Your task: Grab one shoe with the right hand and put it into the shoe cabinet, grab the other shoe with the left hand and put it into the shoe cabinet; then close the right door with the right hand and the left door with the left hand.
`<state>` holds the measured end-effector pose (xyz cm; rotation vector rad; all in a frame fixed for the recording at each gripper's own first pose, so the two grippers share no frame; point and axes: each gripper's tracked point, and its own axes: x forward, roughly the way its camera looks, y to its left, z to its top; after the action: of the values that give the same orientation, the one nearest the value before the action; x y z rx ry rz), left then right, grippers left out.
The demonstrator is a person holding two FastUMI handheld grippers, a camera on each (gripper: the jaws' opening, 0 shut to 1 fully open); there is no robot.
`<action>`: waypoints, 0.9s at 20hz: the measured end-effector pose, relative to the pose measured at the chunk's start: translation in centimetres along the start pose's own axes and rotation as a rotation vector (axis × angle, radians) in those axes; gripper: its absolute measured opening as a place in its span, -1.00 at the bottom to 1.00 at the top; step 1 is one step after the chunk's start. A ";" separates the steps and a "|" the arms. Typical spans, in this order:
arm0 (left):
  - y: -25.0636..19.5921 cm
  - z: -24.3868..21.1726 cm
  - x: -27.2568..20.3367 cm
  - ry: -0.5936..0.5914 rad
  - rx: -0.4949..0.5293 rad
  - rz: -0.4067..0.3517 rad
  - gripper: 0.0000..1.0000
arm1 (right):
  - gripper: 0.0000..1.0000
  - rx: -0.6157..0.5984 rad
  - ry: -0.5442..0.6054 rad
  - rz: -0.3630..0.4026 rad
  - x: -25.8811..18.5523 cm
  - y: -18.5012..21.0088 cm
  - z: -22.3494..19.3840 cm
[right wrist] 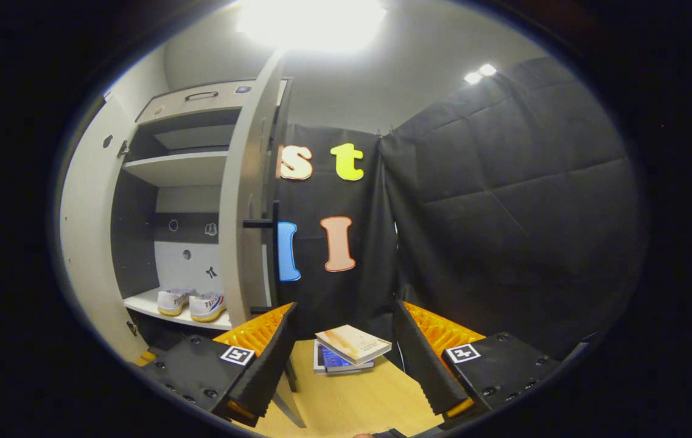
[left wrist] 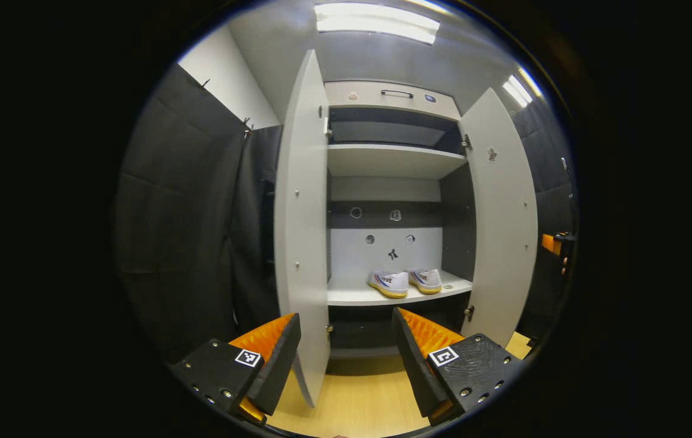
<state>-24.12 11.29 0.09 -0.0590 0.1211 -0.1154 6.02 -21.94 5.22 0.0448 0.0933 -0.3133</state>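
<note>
booth cabinet (left wrist: 391,161): both shoes (left wrist: 405,282) shelved, doors wide. my left claw (left wrist: 346,359) and right claw (right wrist: 346,359) apart, empty. risk: right door (right wrist: 242,207) swings past my claw, stays ajar.

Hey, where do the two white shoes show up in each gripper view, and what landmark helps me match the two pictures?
Left gripper view: shoes sit centre, on the lower shelf between both open doors.
Right gripper view: shoes lie lower left, on the same shelf.
Shared landmark: the black handle on the cabinet's top panel.
</note>
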 end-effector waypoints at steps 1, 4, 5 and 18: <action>0.6 -0.1 -0.1 0.001 0.000 0.013 0.61 | 0.95 0.005 -0.007 -0.011 0.6 0.0 0.2; 2.5 0.0 -0.4 0.003 -0.002 0.054 0.61 | 0.95 -0.004 -0.015 -0.029 1.8 0.8 0.3; 3.2 0.1 -0.4 0.000 -0.005 0.069 0.60 | 0.95 -0.020 -0.007 -0.048 2.0 0.9 0.1; 8.0 0.8 -1.1 -0.024 -0.045 0.132 0.60 | 0.94 0.001 -0.011 -0.014 0.4 5.3 0.0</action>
<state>-24.25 19.45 0.50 -0.0966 0.1036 0.0198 8.02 -17.00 5.35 0.0436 0.0830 -0.3276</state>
